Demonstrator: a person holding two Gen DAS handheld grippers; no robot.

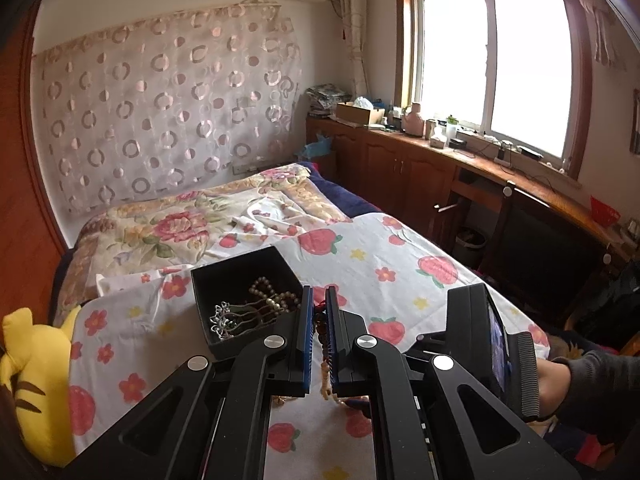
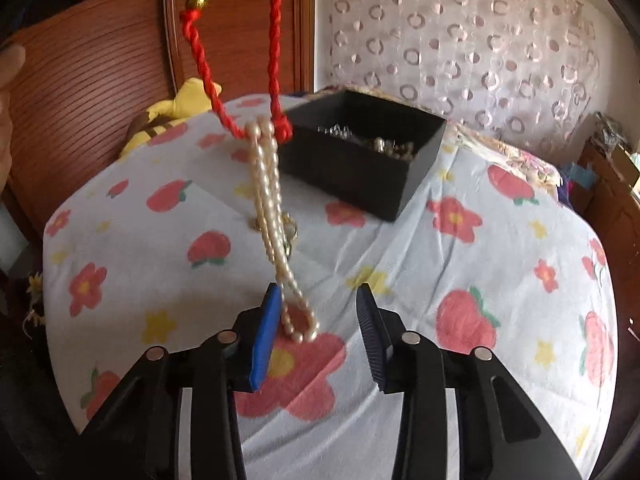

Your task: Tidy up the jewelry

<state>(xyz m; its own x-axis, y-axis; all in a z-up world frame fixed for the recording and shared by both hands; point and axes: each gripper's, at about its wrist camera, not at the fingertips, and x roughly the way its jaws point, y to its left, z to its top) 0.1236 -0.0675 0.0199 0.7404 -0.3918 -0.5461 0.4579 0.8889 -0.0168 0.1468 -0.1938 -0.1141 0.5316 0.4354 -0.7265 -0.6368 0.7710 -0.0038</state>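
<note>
Left wrist view, L to R: yellow plush toy (image 1: 24, 376) at bed edge; black box (image 1: 244, 276) on the strawberry-print sheet (image 1: 400, 256), holding a beaded strand (image 1: 272, 294) and a silver flower hair comb (image 1: 230, 320). Left gripper (image 1: 319, 316): fingers clamped together on a dark bead string w/ red cord (image 1: 321, 320), pale beads trailing below. Right gripper body (image 1: 492, 344) just beside, w/ a sleeved hand (image 1: 560, 380) behind it. Far R: wooden cabinets (image 1: 400, 176) under the window (image 1: 492, 68).

Right wrist view, L to R: wooden headboard (image 2: 100, 92); red cord (image 2: 276, 40) w/ gold beads hangs from top of frame, knotted to a looped pearl strand (image 2: 268, 192) suspended above the sheet (image 2: 460, 248). Right gripper (image 2: 318, 304): fingers apart; pearl loop's lower end sits between them, near the blue pad, not pinched. Box (image 2: 352, 164) farther back, R of the cord, on the bed.
</note>
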